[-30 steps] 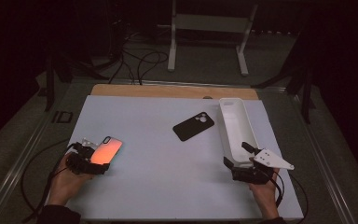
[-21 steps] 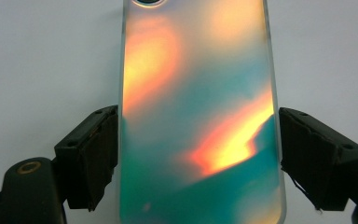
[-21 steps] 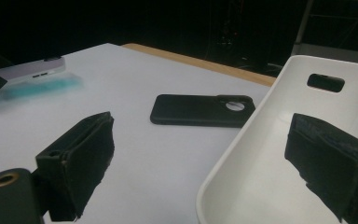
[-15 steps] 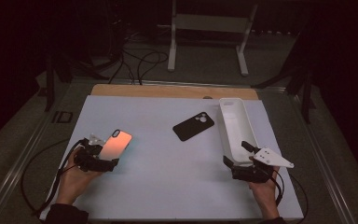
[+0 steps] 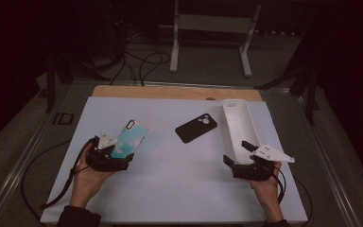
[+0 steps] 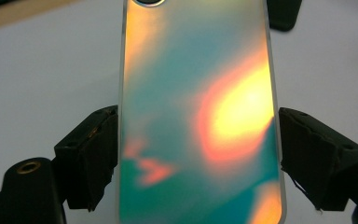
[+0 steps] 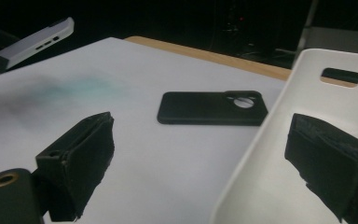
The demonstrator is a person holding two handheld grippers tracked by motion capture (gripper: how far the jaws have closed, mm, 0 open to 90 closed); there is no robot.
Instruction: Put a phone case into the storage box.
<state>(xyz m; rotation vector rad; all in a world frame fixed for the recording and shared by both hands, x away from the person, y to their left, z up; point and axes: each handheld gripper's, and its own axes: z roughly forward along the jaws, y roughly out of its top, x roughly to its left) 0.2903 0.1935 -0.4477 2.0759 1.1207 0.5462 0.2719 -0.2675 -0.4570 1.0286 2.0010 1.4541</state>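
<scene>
My left gripper (image 5: 116,155) is shut on an iridescent phone case (image 5: 128,138), held tilted up above the left part of the white mat (image 5: 170,189). In the left gripper view both pads press the long edges of the iridescent phone case (image 6: 196,116). A black phone case (image 5: 196,127) lies flat mid-mat. My right gripper (image 5: 235,152) is open at the near end of a long white tray (image 5: 236,125). In the right gripper view the white tray's (image 7: 307,98) wall runs between the jaws, and the black phone case (image 7: 212,108) lies beyond.
A wooden strip (image 5: 170,92) borders the mat's far edge. Behind the table stands a metal frame (image 5: 212,28) among floor cables (image 5: 142,61). A small black bracket (image 5: 64,118) sits off the mat's left edge. In the right gripper view the held case (image 7: 32,39) hangs at upper left.
My left gripper has carried the iridescent case right and forward, and lifted it so it tilts up. The right gripper, tray and black case have stayed put.
</scene>
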